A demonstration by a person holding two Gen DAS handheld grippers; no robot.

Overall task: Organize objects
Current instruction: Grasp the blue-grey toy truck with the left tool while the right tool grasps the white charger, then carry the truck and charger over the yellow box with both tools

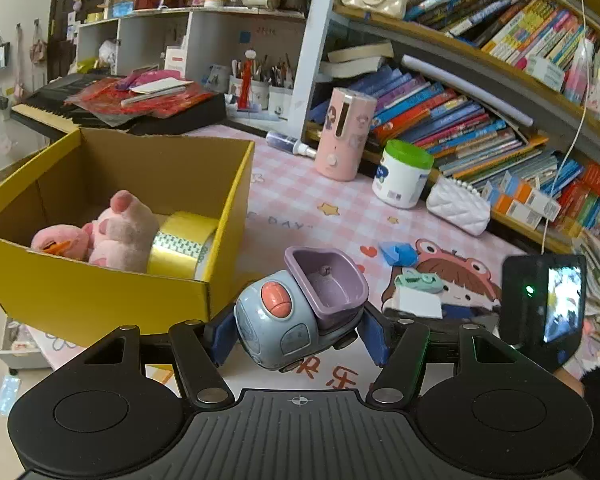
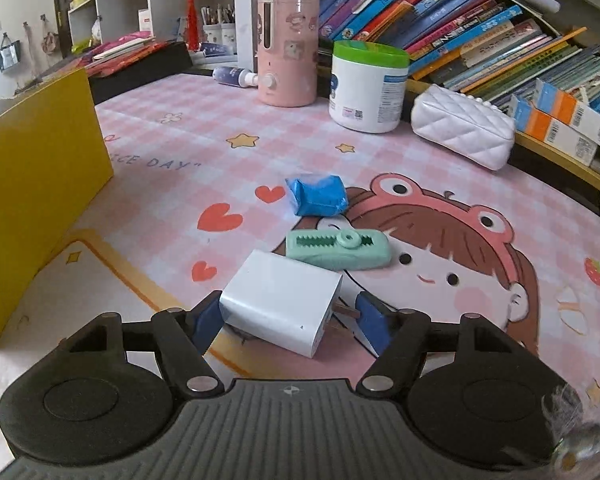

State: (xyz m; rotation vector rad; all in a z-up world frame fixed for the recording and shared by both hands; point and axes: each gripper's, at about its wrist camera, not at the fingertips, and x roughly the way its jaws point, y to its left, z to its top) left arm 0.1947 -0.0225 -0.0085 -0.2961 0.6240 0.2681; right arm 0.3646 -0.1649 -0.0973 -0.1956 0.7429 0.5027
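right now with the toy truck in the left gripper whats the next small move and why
Probably carry the toy truck left over the yellow box and release it. The left gripper is clamped on it clear of the mat, and the box already holds a pink plush and tape roll.

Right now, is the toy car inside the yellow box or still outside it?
Outside. The toy car sits clamped between the left hand-held gripper's fingers, off the mat, beside the yellow box, which holds only a pink plush and tape roll.
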